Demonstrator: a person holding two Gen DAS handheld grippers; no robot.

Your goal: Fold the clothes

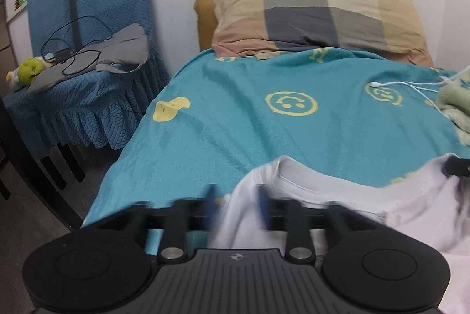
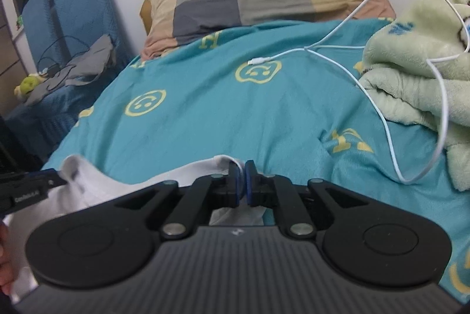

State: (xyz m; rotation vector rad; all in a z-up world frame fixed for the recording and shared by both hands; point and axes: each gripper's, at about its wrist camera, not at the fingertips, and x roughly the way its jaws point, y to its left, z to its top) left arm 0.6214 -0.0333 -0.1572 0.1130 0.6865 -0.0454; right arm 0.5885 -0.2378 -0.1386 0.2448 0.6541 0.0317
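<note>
A white T-shirt (image 1: 337, 205) lies at the near end of a teal bedspread (image 1: 249, 132), collar facing away. My left gripper (image 1: 236, 204) shows motion-blurred blue pads set apart, with the shirt's left shoulder between them. My right gripper (image 2: 242, 182) is shut on the shirt's other shoulder edge (image 2: 223, 160). In the right wrist view the left gripper (image 2: 55, 180) shows at the far left against the shirt's (image 2: 97, 182) edge. In the left wrist view the right gripper (image 1: 456, 167) shows at the far right.
A checked pillow (image 1: 317, 11) lies at the bed's head. A green blanket (image 2: 417, 73) and a white charging cable (image 2: 382, 114) lie on the right. Blue-covered chairs (image 1: 88, 50) with grey cloth, cables and a toy stand left of the bed.
</note>
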